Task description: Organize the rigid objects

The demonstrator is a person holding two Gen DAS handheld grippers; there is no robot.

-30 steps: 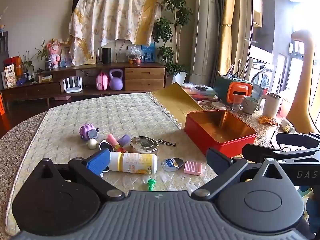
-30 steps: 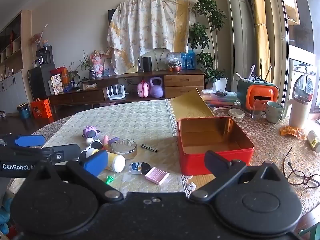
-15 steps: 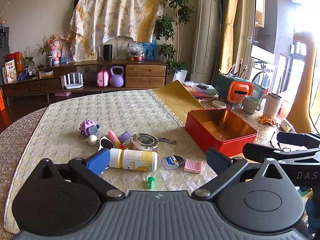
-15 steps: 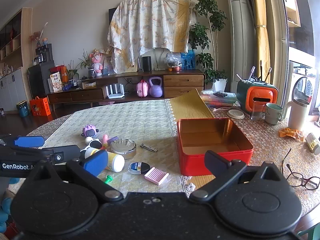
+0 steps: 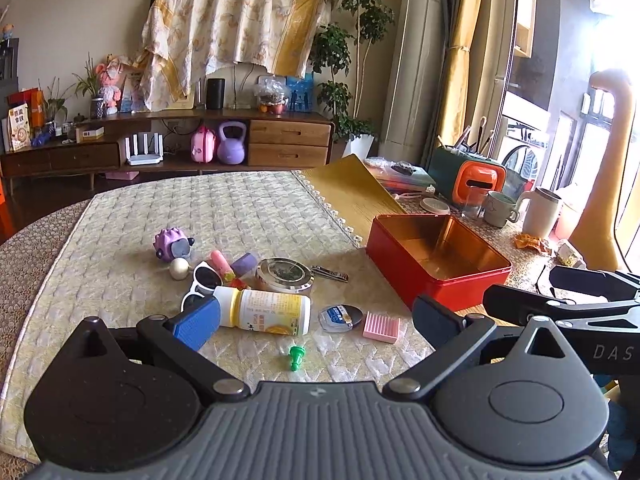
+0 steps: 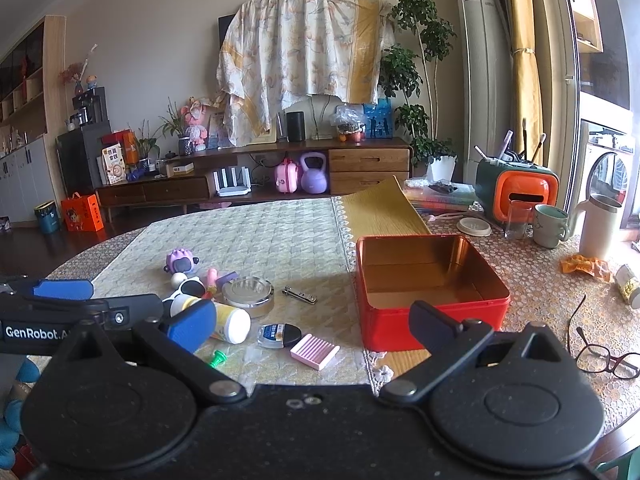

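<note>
A red tin box (image 5: 400, 276) (image 6: 400, 328) stands open and empty on the right of the table mat. Left of it lie a white bottle with a yellow label (image 5: 268, 312) (image 6: 230, 324), a round metal tin (image 5: 285, 275) (image 6: 248, 292), a nail clipper (image 5: 330, 274) (image 6: 299, 295), a pink ridged block (image 5: 381, 327) (image 6: 315, 351), a green pin (image 5: 296, 357) (image 6: 217, 359) and a purple toy (image 5: 173, 244) (image 6: 182, 262). My left gripper (image 5: 316, 320) hovers open just short of the bottle. My right gripper (image 6: 312, 322) is open above the near table edge, holding nothing.
A gold lid (image 5: 352, 196) leans behind the box. Mugs, a white jug (image 6: 600, 226) and an orange-green holder (image 6: 516, 194) crowd the far right. Spectacles (image 6: 604, 360) lie near the right edge. White sunglasses (image 5: 204, 280) and a small round case (image 5: 340, 317) sit among the clutter.
The left wrist view has shifted slightly, so the objects sit a little higher in frame. Nothing on the table has moved and both grippers stay open.
</note>
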